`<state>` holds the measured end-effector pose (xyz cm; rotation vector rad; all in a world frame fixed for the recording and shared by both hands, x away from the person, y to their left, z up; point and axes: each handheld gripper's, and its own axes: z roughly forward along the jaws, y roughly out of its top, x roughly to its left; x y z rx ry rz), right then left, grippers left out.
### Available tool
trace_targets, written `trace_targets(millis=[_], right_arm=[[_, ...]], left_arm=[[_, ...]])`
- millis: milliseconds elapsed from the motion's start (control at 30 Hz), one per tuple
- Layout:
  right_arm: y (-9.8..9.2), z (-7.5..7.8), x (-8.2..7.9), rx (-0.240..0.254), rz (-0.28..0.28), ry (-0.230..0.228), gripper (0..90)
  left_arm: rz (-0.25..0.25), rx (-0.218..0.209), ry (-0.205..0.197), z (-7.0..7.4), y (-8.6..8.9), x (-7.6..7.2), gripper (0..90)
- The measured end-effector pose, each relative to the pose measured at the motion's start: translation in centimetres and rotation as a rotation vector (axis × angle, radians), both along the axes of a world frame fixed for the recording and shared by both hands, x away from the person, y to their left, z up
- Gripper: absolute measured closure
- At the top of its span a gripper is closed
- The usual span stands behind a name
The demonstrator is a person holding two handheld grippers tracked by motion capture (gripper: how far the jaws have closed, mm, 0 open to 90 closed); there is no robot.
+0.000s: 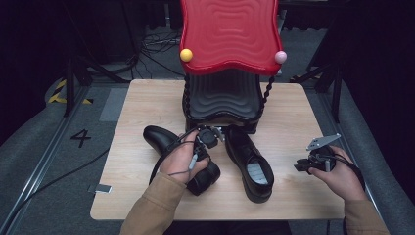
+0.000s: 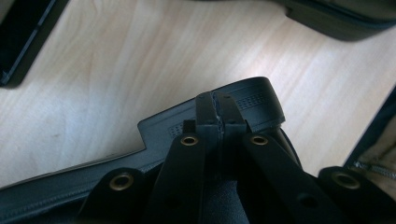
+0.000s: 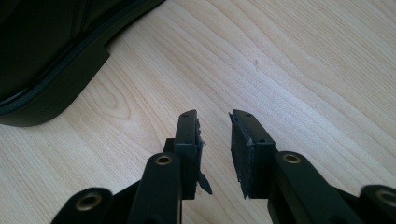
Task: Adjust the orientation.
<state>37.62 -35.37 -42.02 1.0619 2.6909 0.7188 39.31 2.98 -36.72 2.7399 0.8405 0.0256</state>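
Left gripper view: left gripper (image 2: 216,112) clamped on shoe (image 2: 252,100) heel.

Bright worktop, dark room around it

From above, light fell on my worktop (image 1: 147,98) while the floor and background stayed dim and the picture was soft. In my gripper views the pale wood glared near white, my jaws sat in shadow, close parts were blurred, and the shoe (image 2: 252,93) was underexposed.

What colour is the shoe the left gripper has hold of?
Black; the shoe shows best in the high view, under the left gripper.
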Motion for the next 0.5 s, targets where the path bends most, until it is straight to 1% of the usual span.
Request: trace_targets(millis=[67,133,267,333,367,433,467,500], right_arm=[[-0.1,0.0,0.0,-0.001,0.001,0.000,73.6],[-0.2,0.0,0.0,0.005,0.002,-0.003,73.6],[-0.2,-0.1,0.0,0.002,0.007,-0.007,73.4],[-0.2,-0.1,-0.1,0.003,0.009,-0.006,72.9],[-0.2,-0.2,-0.1,0.002,0.010,-0.007,72.2],[-0.1,-0.3,-0.1,-0.005,0.019,-0.008,71.5],[-0.1,-0.3,-0.1,-0.006,0.021,-0.007,71.4],[-0.1,-0.4,-0.1,-0.006,0.023,-0.008,71.2]], left_arm=[[0.009,0.014,0.001,-0.1,-0.7,0.8,90.0],[0.015,0.031,0.011,-0.1,-1.2,1.4,90.0],[0.025,0.052,0.004,-0.7,-2.5,2.8,90.0],[0.033,0.073,0.008,-1.0,-3.1,3.4,90.0],[0.023,0.074,-0.002,-1.2,-3.4,3.7,90.0],[0.033,0.055,0.017,-1.4,-3.7,4.1,89.9],[0.035,0.037,0.007,-1.5,-3.8,4.3,89.4],[0.044,0.023,0.011,-1.4,-3.9,4.5,88.7]])
